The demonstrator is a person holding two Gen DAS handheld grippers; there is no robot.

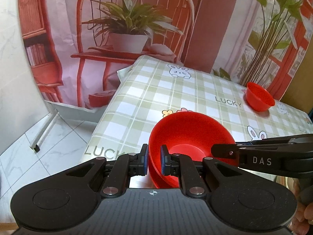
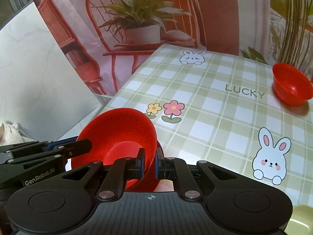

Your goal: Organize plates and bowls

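A large red bowl (image 1: pixel 187 135) is held tilted just above the checked tablecloth. My left gripper (image 1: pixel 153 159) is shut on its left rim. My right gripper (image 2: pixel 150 163) is shut on the opposite rim of the same bowl (image 2: pixel 121 129). Each gripper shows in the other's view, the right one (image 1: pixel 225 150) at the bowl's right and the left one (image 2: pixel 82 146) at its left. A small red bowl (image 1: pixel 259 96) stands upright at the far right of the table, also in the right wrist view (image 2: pixel 291 84).
The table (image 1: pixel 176 90) has a green checked cloth with rabbits and "LUCKY" print. Its left edge drops to a tiled floor (image 1: pixel 49 137). A printed backdrop with a chair and plants hangs behind. A pale green object (image 2: pixel 301 223) sits at the near right.
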